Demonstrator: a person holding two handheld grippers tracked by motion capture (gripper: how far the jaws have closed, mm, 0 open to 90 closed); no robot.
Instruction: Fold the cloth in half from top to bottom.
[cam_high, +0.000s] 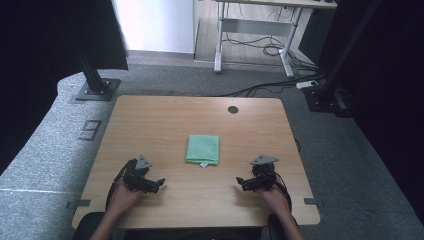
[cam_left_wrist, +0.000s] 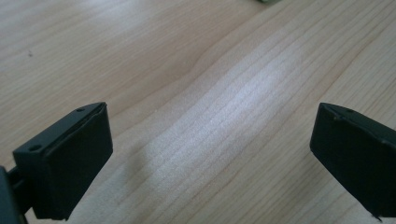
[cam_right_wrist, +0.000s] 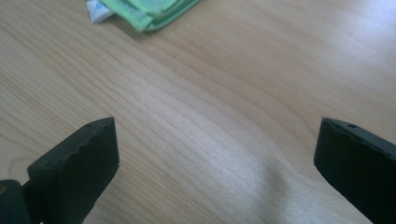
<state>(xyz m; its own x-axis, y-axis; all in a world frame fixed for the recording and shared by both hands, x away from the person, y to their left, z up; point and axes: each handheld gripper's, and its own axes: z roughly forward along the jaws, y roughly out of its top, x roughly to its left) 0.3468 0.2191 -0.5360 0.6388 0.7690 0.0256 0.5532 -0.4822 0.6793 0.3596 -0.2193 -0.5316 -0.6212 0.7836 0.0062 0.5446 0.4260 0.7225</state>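
At frame centre, a folded green cloth (cam_high: 203, 149) lies on the surface (cam_high: 150, 120). Left gripper (cam_high: 156, 183) and right gripper (cam_high: 241, 182) rest wide open, empty; reaching in likely comes next.

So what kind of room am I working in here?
Likely a lab or office set up for recording: a wooden table on grey carpet, black frame posts bolted either side, and a desk with loose cables behind. A folded green cloth lies between both open grippers.

The left gripper (cam_left_wrist: 210, 158) is held with both black jaws spread wide apart above bare light-wood worktop (cam_left_wrist: 196, 70); nothing lies between them.
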